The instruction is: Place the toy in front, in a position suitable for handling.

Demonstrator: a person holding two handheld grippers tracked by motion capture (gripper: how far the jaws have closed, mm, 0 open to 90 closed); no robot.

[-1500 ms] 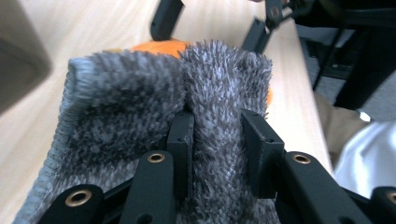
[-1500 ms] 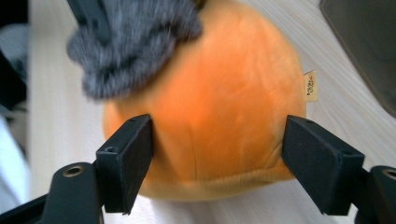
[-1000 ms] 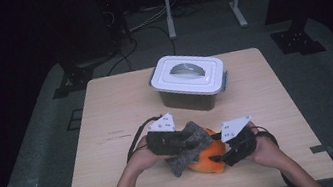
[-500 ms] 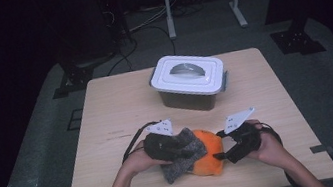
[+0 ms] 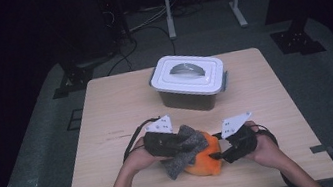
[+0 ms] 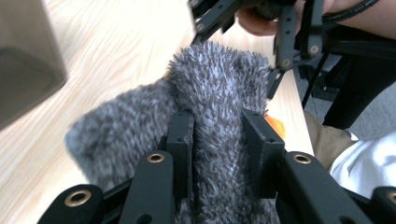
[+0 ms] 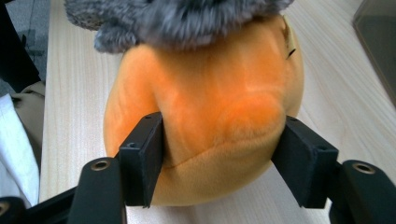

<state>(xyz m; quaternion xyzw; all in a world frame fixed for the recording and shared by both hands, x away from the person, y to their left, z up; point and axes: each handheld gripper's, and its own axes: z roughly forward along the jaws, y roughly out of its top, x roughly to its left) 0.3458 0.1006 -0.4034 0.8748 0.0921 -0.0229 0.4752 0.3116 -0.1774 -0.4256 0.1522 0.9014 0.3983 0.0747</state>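
An orange plush toy [image 5: 205,164] lies near the table's front edge, with a grey fuzzy piece [image 5: 183,154] draped over its left side. I cannot tell whether the two are joined. My left gripper [image 5: 186,146] comes in from the left and is shut on the grey fuzzy piece [image 6: 219,84], a thick fold of it squeezed in the left gripper [image 6: 217,135]. My right gripper [image 5: 215,155] comes in from the right. Its jaws have just been closing, and the right gripper [image 7: 222,154] now pinches the orange plush toy [image 7: 210,93] at its base, denting it.
A lidded plastic box [image 5: 189,82] with a white lid and grey handle stands at the middle back of the wooden table [image 5: 116,111]. The person's forearms enter from the bottom edge. Dark floor, cables and a metal stand lie beyond the table.
The grey fuzzy piece has shifted and refolded a little on the orange plush. Both hands stay in nearly the same spot.
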